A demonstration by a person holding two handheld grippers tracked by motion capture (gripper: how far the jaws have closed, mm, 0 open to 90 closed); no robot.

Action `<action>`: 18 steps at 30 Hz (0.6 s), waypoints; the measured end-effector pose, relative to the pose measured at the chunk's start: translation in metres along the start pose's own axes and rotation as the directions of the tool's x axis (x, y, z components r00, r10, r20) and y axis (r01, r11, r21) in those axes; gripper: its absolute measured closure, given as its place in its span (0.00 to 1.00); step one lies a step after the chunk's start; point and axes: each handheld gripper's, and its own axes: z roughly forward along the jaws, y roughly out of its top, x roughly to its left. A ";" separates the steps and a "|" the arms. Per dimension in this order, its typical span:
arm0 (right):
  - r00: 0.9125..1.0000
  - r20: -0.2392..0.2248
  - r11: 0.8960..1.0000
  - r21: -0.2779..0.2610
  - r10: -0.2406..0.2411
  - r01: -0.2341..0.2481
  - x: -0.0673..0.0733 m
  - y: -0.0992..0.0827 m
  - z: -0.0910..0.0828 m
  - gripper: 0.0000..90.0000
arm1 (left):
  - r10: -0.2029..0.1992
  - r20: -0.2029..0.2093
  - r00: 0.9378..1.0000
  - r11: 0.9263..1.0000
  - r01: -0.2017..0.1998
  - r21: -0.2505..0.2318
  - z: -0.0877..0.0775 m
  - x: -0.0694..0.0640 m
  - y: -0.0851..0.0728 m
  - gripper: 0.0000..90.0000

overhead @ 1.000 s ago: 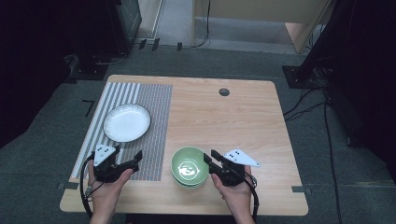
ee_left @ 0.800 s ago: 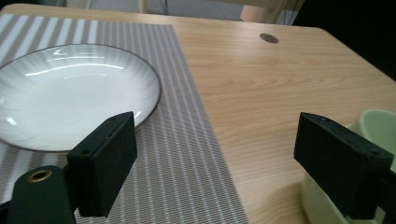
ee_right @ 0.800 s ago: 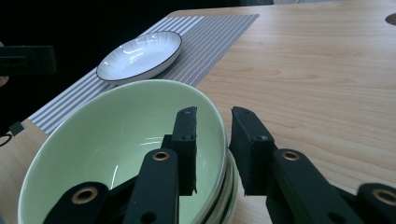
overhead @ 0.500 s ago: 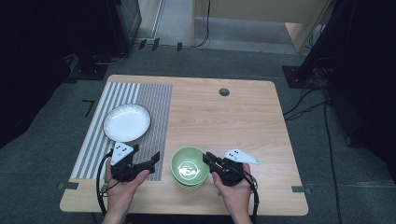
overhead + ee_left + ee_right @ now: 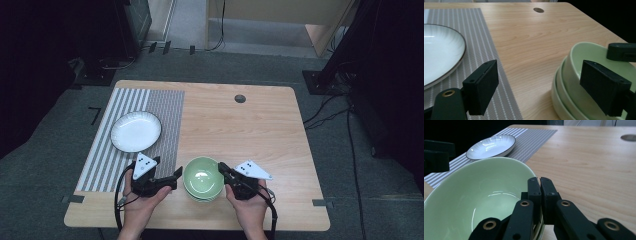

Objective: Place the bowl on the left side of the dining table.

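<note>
Left gripper (image 5: 176, 173) moved beside green bowls (image 5: 202, 176).

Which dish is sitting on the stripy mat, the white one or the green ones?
The white plate sits alone on the striped mat. The green bowls are stacked on the bare wooden table, nearer the person, between the two tools.

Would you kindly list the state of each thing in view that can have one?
Green bowls: stacked, upright, empty, top rim pinched by the right gripper.
White plate: empty, flat on the striped mat.
Right gripper: jaws have just been closing, shut on the top bowl's rim.
Left gripper: open, beside the stack.
</note>
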 end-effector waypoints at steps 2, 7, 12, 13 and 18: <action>1.000 0.008 1.000 -0.013 -0.024 0.024 0.002 0.000 0.000 0.99 | 0.006 0.010 1.000 1.000 -0.006 0.007 0.003 -0.004 0.000 0.16; 0.993 0.040 0.992 -0.045 -0.114 0.116 0.008 0.001 -0.002 0.99 | 0.047 0.022 0.999 0.999 -0.048 0.026 0.010 -0.018 0.001 0.27; 0.981 0.071 0.981 -0.065 -0.178 0.183 0.013 0.000 -0.004 0.99 | 0.074 0.018 0.997 0.996 -0.075 0.056 0.022 -0.027 0.003 0.55; 0.980 0.075 0.979 -0.069 -0.185 0.190 0.014 -0.001 -0.004 0.99 | 0.088 0.012 0.996 0.994 -0.088 0.066 0.024 -0.029 0.002 0.58; 0.976 0.085 0.975 -0.079 -0.199 0.206 0.016 -0.002 -0.004 0.99 | 0.157 -0.010 0.988 0.983 -0.155 0.094 0.035 -0.036 -0.004 0.78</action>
